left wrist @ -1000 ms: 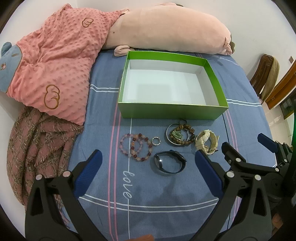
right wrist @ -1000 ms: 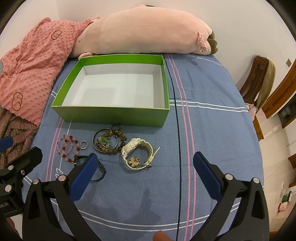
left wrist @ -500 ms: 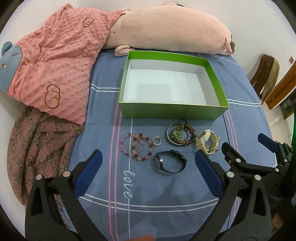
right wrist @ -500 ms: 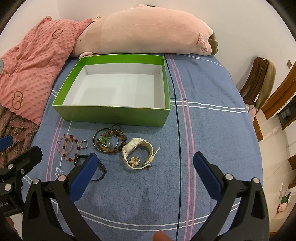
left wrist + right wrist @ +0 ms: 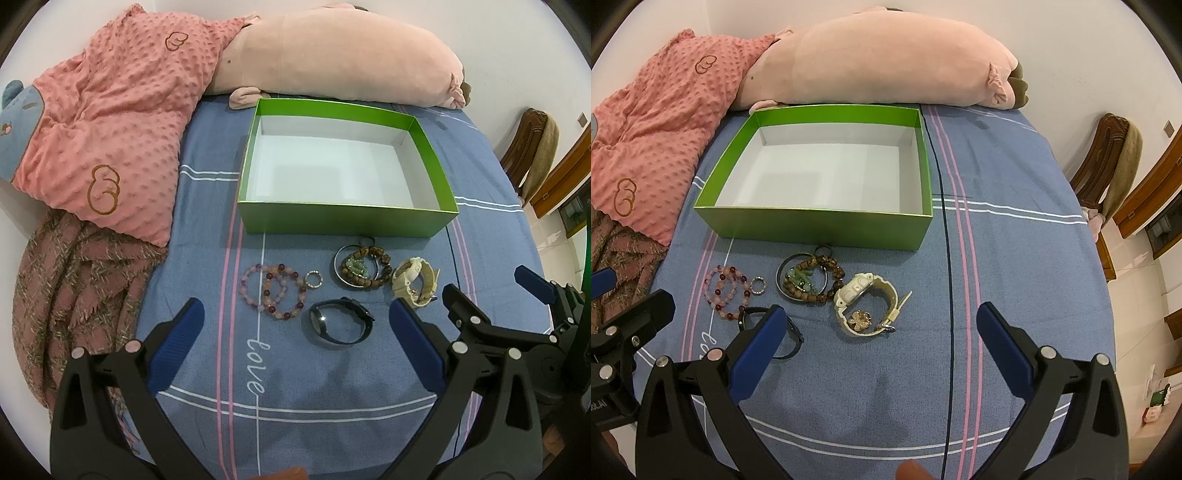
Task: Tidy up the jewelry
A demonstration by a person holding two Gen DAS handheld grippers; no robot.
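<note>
Two tools (image 5: 295,332) (image 5: 879,332) spread; plush pillow (image 5: 332,51) behind box (image 5: 347,223).

Green box (image 5: 343,221), white inside; blue bedsheet (image 5: 314,387) with pink and white stripes ahead of the jaws; pink dotted blanket (image 5: 110,122); black band (image 5: 340,326); cream watch (image 5: 866,308).

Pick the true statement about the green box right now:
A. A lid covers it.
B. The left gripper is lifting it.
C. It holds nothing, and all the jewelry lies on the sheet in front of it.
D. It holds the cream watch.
C: the green box shows only a bare white floor, while the cream watch, black band and pink bead bracelets lie on the blue sheet.
</note>
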